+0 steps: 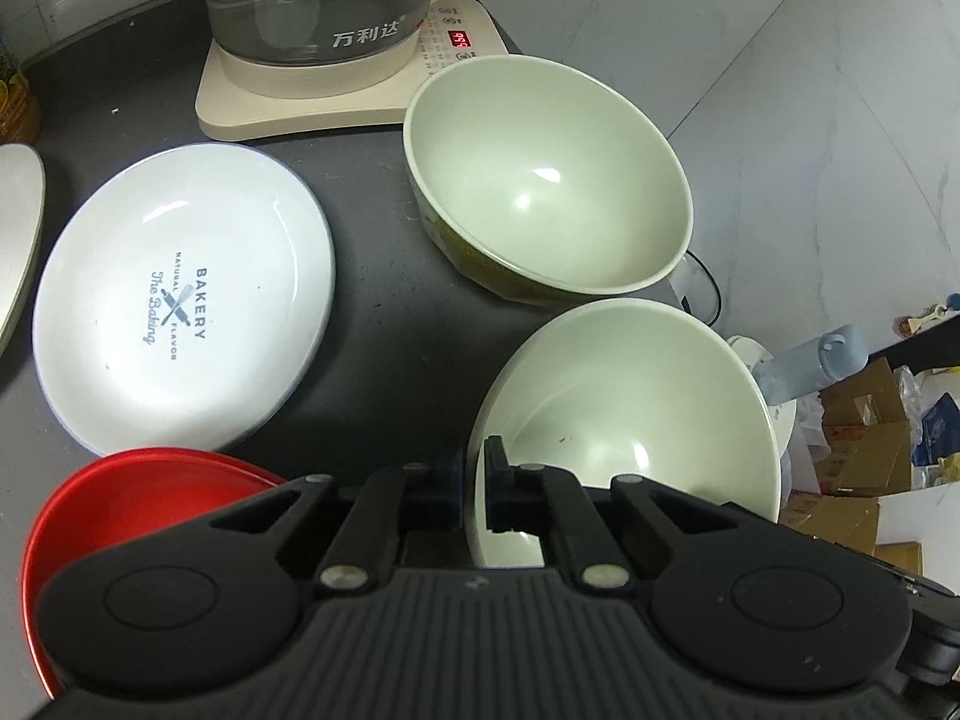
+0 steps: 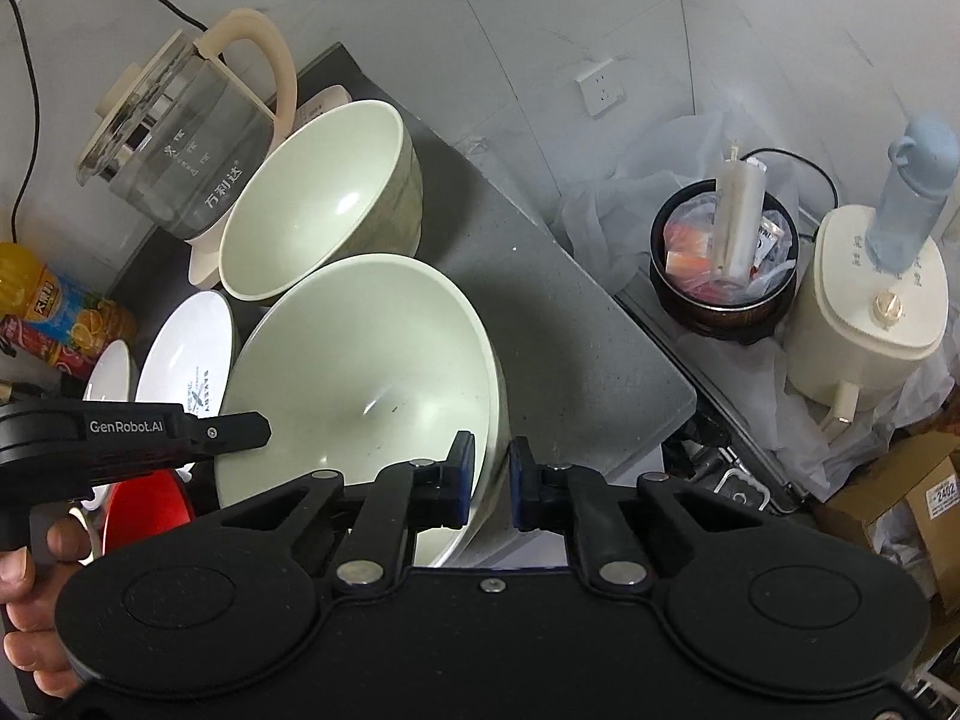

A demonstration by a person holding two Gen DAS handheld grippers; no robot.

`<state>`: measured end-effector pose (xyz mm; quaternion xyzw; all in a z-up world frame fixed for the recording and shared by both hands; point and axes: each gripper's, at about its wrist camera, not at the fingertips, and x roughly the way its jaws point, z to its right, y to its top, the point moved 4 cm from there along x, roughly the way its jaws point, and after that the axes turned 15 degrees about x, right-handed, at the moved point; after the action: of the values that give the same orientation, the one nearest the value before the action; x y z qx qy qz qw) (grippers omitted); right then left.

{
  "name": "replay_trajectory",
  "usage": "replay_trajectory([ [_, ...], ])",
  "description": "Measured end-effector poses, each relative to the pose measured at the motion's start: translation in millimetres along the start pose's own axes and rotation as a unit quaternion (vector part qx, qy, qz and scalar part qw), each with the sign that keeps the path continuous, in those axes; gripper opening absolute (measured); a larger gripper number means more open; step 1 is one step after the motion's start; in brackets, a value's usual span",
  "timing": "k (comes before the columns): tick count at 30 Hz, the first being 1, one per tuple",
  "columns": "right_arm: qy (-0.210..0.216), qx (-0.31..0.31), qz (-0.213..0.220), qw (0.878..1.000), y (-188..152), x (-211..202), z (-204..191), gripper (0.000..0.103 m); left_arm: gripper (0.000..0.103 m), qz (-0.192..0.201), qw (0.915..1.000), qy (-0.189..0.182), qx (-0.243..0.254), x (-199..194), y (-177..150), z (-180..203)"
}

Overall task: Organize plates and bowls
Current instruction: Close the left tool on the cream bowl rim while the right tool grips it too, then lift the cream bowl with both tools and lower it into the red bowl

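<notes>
Left wrist view: the left gripper [image 1: 474, 483] has its jaws clenched on the near rim of the pale green bowl [image 1: 630, 408], which sits ahead of them. The right gripper [image 2: 492, 480] straddles the same bowl's rim, jaws narrowly parted either side of it; contact unclear. A second green bowl [image 1: 549, 174] stands beyond on the table [image 1: 372, 276].

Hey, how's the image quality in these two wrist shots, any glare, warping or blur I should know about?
Left wrist view: bright glare spots inside the far pale green bowl and on the white printed plate; the view's corners are dark. Right wrist view: fisheye bends the dark grey countertop edge and wall seams; a glare streak sits in the near pale green bowl.
</notes>
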<state>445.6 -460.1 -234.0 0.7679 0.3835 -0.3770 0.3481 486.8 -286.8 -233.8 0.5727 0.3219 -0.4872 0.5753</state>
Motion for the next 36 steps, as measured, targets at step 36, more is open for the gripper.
replay_trajectory([
  [36,0.033,-0.054,0.089,0.994,-46.3,-79.1,-97.5,0.011,0.004,0.096,0.9952,-0.018,-0.010,-120.1,-30.6,-54.4],
])
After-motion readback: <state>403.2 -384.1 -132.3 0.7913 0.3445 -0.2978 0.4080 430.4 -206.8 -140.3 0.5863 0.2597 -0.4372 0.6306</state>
